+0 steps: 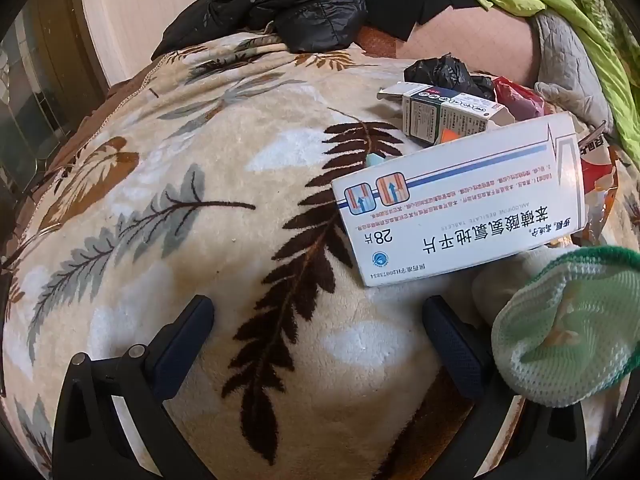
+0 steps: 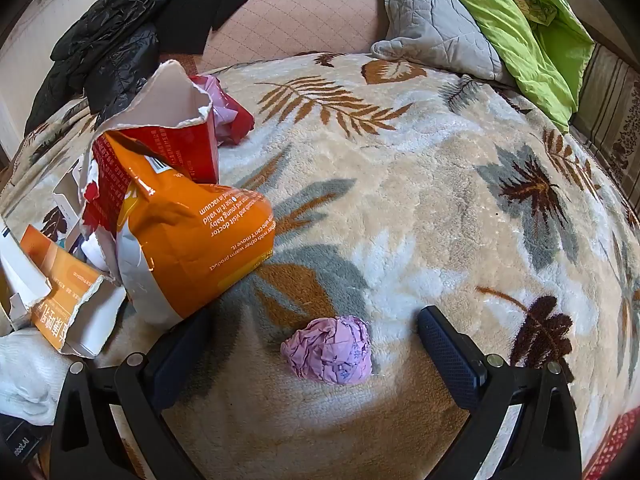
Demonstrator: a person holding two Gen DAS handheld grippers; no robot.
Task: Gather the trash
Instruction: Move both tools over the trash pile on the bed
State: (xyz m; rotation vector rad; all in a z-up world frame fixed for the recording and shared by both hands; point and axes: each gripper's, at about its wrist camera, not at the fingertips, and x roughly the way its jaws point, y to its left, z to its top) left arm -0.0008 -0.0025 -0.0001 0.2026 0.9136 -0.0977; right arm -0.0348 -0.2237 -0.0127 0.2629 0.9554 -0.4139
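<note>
Left wrist view: left gripper [image 1: 318, 316] spread wide, empty over the blanket [image 1: 160, 240]; white pill box [image 1: 460, 200] at 2 o'clock.

Right wrist view: right gripper [image 2: 314, 328] apart, straddling the pink paper wad [image 2: 328, 350]. Likely step: grab it; next, close. Torn orange bag [image 2: 192, 240] at 10 o'clock, contents hidden.

Light: bright daylight, soft, falling from ahead of the tongs.
Shadows: dark patch behind the paper ball [image 2: 328, 350]; more under the orange bag [image 2: 200, 240].
Glare: sheen on that bag, and on the black jacket [image 1: 296, 0].
Focus: sharp mid-frame.
Edges: heavy fisheye bulge, black vignette corners.
</note>
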